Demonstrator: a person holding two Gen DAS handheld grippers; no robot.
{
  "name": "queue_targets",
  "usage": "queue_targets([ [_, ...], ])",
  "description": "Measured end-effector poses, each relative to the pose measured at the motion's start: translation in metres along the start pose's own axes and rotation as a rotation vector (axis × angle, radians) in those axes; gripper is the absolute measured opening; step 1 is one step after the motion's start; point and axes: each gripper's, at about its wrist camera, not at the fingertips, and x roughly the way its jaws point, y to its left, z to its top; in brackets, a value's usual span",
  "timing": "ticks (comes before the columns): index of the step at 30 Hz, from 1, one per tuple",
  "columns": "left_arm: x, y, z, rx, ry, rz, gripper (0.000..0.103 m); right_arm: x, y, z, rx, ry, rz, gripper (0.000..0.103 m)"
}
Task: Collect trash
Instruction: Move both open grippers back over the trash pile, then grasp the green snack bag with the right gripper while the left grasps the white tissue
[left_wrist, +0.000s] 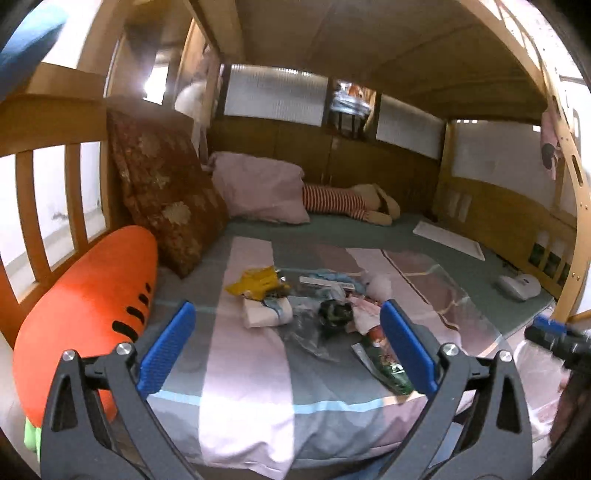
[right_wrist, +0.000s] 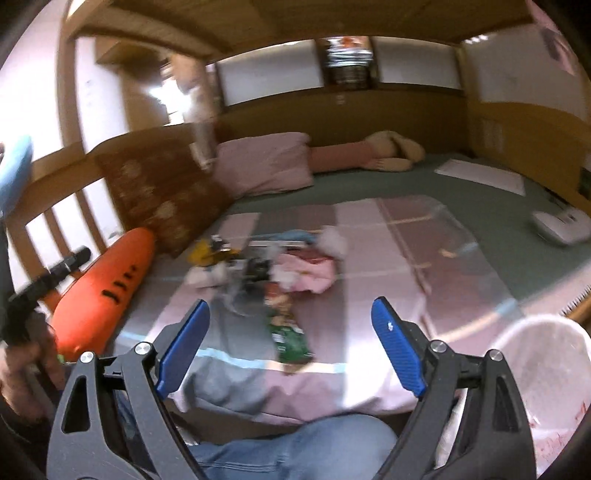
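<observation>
Trash (left_wrist: 314, 310) lies in one loose heap on the striped quilt (left_wrist: 243, 369) near the foot of the bed, which I judge puts every piece within reach from the bed edge: a yellow wrapper (left_wrist: 258, 282), a white wad (left_wrist: 266, 314), a dark crumpled piece (left_wrist: 334, 312) and a green snack bag (left_wrist: 388, 363) closest to me. I hold the left tool (left_wrist: 288, 347) level and low, aimed straight at the heap, its blue pads spread wide with nothing between them. The right tool (right_wrist: 290, 345) is likewise spread apart and empty, pointing at the green snack bag from just short of the bed edge, above my knee; this view is motion-blurred, so small pieces cannot be told apart. A white plastic bag (right_wrist: 546, 369) hangs open just beside the right tool, positioned, I judge, to receive each piece. The carrot plush (left_wrist: 92, 306) and pillows (left_wrist: 258, 188) sit clear of the heap.
</observation>
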Motion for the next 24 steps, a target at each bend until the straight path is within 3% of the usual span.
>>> queue_targets([
  [7, 0.003, 0.002, -0.001, 0.009, 0.063, 0.043, 0.1, 0.003, 0.018, 0.002, -0.03, -0.001, 0.025, 0.087],
  [19, 0.007, 0.002, -0.006, 0.004, 0.075, 0.022, 0.1, 0.009, 0.013, 0.0, -0.025, 0.018, 0.01, 0.087],
  [24, 0.006, 0.0, -0.006, 0.017, 0.078, 0.023, 0.1, 0.039, 0.018, -0.006, -0.069, 0.053, 0.016, 0.087],
])
